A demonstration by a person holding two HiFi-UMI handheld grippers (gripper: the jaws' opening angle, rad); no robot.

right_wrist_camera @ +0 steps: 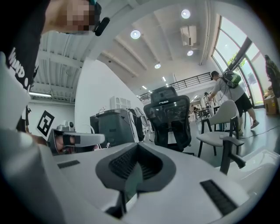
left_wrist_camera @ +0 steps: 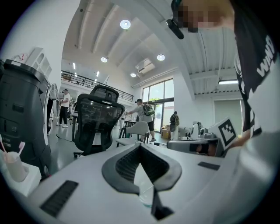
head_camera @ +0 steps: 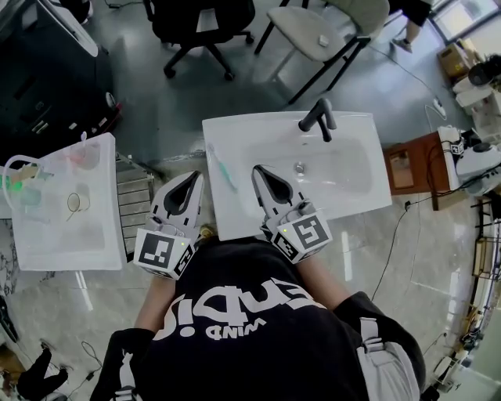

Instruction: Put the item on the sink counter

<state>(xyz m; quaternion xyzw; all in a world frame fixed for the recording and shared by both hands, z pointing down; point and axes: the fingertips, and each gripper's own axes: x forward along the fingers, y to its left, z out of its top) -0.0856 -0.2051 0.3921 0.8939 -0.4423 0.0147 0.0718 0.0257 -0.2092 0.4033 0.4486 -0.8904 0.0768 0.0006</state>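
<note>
A teal toothbrush lies on the left counter of the white sink, which has a black faucet at its back. My left gripper hovers just off the sink's left edge, shut and empty; the left gripper view shows its tips meeting. My right gripper is over the sink's front counter, right of the toothbrush, shut with nothing in it. Both point upward into the room in their own views. Each sees the other gripper beside it: the right one and the left one.
A white side table at the left carries a cup and small toiletries. A black office chair, a grey chair and a black machine stand behind the sink. A wooden stand is at its right.
</note>
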